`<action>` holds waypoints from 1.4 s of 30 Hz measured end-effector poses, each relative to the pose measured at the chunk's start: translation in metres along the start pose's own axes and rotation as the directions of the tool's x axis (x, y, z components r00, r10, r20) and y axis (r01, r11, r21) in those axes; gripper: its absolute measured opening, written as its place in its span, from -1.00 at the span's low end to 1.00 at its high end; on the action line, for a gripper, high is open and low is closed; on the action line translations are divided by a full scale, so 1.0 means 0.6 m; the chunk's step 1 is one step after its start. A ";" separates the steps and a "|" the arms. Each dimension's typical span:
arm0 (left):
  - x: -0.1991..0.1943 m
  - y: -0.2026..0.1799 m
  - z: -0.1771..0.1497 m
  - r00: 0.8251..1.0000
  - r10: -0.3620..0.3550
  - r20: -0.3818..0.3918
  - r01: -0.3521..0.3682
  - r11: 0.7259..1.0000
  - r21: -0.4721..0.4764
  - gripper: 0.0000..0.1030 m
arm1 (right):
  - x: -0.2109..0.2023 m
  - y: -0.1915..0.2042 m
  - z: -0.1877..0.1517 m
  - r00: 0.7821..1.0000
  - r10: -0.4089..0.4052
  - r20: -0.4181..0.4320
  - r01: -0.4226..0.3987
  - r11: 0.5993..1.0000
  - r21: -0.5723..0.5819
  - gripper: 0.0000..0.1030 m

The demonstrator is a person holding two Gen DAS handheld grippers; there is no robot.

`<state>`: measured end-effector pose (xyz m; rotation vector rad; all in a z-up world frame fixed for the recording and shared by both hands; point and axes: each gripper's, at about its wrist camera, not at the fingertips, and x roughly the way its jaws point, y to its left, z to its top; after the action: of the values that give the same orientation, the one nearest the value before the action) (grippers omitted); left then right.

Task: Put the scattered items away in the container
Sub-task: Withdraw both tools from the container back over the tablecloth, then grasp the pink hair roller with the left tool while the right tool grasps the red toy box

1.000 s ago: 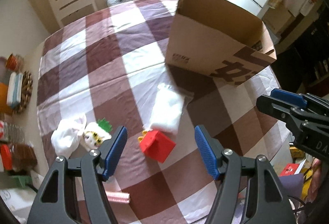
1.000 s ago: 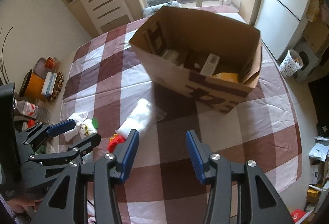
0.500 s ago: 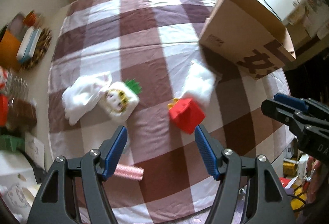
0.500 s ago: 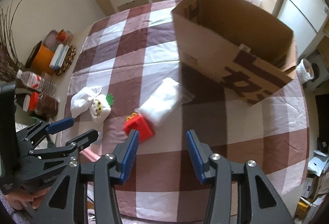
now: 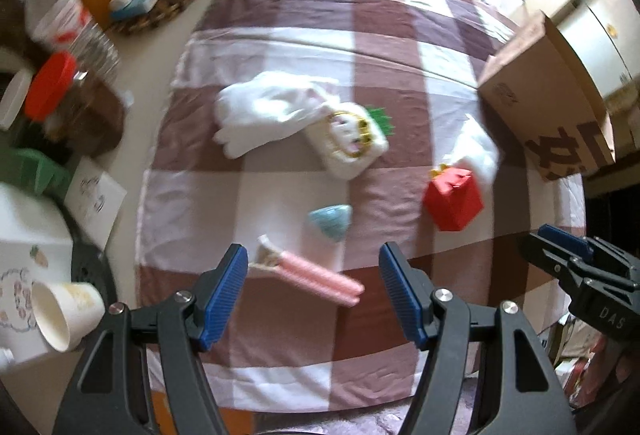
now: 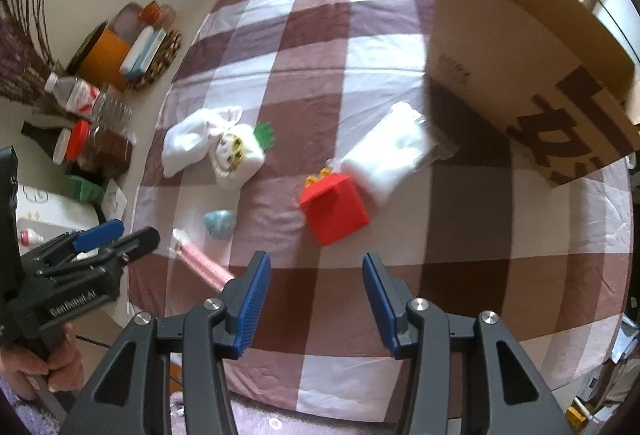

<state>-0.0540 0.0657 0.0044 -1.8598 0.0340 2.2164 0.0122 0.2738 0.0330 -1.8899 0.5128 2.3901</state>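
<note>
Left wrist view: view has swung off the cardboard box and down toward the near clutter; the left gripper hangs over the pink comb-like item, jaws apart, nothing between them. Teal lump, red toy box, cat-face pouch and white cloth lie scattered on the checked desk, all outside the box. Right wrist view: camera has dropped closer too; the right gripper is empty, jaws apart, just short of the red toy box, with the white plastic bag beyond it beside the cardboard box. Likely both hands lining up first picks; nothing grabbed yet.
</note>
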 end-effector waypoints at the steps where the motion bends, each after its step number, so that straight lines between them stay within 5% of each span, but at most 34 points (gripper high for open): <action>1: 0.001 0.010 -0.004 1.000 0.004 -0.004 -0.004 1.000 -0.013 0.34 | 0.004 0.004 -0.002 1.000 -0.001 -0.004 0.001 1.000 -0.005 -0.05; 12: 0.042 0.092 -0.049 0.997 0.012 -0.081 -0.022 0.992 -0.124 0.35 | 0.063 0.054 -0.016 0.997 0.023 -0.073 -0.028 0.998 -0.063 -0.05; 25: 0.124 0.047 -0.057 0.989 -0.028 -0.147 -0.002 0.980 -0.199 0.35 | 0.102 -0.008 0.027 0.999 -0.044 -0.005 0.044 0.999 0.024 -0.05; 33: 0.153 0.043 -0.059 0.985 -0.045 -0.169 -0.001 0.965 -0.262 0.35 | 0.140 -0.012 0.053 0.996 -0.074 -0.039 0.072 0.995 -0.064 -0.05; 42: 0.162 0.039 -0.061 0.987 -0.048 -0.153 -0.004 0.945 -0.326 0.47 | 0.149 0.020 0.058 0.993 -0.106 -0.054 0.091 0.971 -0.220 0.24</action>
<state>-0.0384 0.0533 -0.1004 -2.1909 -0.3435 2.1565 -0.0456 0.2582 -0.0429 -2.0310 0.1604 2.4126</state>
